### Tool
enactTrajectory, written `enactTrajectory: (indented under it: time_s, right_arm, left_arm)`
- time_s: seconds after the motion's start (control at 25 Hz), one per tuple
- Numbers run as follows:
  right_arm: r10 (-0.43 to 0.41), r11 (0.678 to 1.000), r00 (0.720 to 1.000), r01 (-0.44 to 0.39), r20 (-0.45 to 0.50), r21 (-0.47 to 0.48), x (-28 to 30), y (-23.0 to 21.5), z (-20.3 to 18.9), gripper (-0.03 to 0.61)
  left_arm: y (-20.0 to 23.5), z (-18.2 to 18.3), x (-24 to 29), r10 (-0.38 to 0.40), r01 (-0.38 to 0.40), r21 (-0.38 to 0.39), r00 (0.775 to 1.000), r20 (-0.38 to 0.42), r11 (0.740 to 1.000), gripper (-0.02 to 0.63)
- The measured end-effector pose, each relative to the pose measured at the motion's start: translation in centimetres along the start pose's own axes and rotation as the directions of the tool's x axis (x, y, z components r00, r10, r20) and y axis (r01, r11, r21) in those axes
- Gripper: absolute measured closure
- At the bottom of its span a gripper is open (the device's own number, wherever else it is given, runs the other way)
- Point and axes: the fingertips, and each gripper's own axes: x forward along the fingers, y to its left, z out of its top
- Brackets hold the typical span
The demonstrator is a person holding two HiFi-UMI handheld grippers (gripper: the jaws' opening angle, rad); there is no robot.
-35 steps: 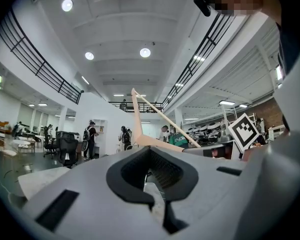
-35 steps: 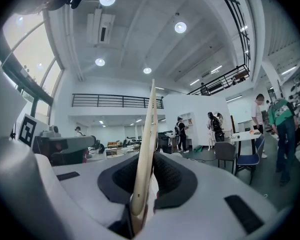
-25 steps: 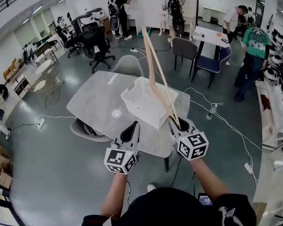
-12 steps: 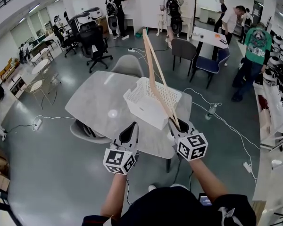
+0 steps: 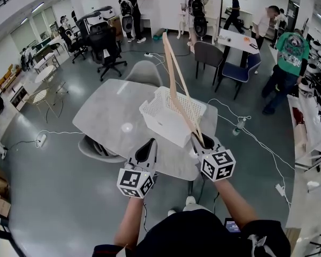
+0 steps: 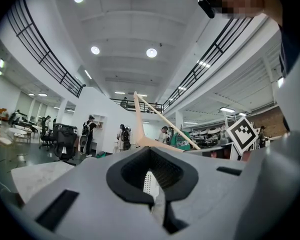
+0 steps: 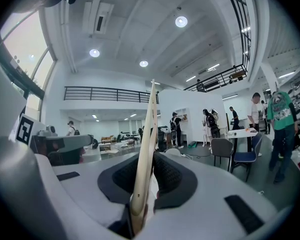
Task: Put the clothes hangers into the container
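At the lower middle of the head view, two hand-held tools point away from the person toward a pale grey surface (image 5: 109, 116) with rounded corners. On the right, the right tool (image 5: 198, 139) is pinching the near end of a light wooden clothes hanger (image 5: 176, 84). From that grip the hanger climbs up and to the left as two thin wooden strips. It crosses in front of the basket in the picture and ends near the upper centre of the frame. Seen from the right tool's own camera, the dark pads clamp the wood from both sides, and the hanger rises nearly straight up the middle of the frame toward the ceiling. Left of it, the left tool (image 5: 149, 148) has its pads pressed together with nothing between them. Its own view shows only a small hollow between the pads, through which a bit of perforated white plastic can be seen. A white basket (image 5: 160, 123) with perforated walls sits on the far right part of the surface, just beyond both tools, and no hanger can be seen inside it. A grey chair (image 5: 144, 74) stands at the far edge of the surface, and a black office chair (image 5: 104, 44) stands well behind it at upper left. Several people stand along the top and the right edge of the frame, one of them in a green shirt (image 5: 289, 47).
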Motion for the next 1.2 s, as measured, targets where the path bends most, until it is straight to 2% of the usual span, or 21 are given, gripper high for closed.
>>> enactTrajectory:
  time_s: [0.32, 0.6, 0.92, 1.2]
  right_arm:
    - [0.018, 1.0, 1.0, -0.018, -0.018, 0.001, 2.5, -1.7, 0.1, 0.512]
    - [0.023, 1.0, 0.997, -0.023, -0.078, 0.001, 5.5, -4.0, -1.2, 0.512]
    - [0.028, 1.0, 0.984, -0.028, -0.174, 0.008, 9.1, -6.8, -4.3, 0.512]
    - [0.025, 0.999, 0.958, -0.018, -0.285, 0.026, 11.8, -8.7, -7.9, 0.512]
  left_arm:
    - [1.0, 0.2, 1.9, 0.027, -0.027, 0.005, 1.0, -0.004, 1.0, 0.609]
    - [1.4, -0.4, 4.4, 0.047, -0.047, 0.0, 0.999, -0.012, 0.999, 0.609]
    - [2.3, -1.2, 7.0, 0.081, -0.081, -0.005, 0.997, -0.015, 0.997, 0.609]
    - [2.7, -1.8, 8.7, 0.101, -0.101, -0.004, 0.994, -0.031, 0.995, 0.609]
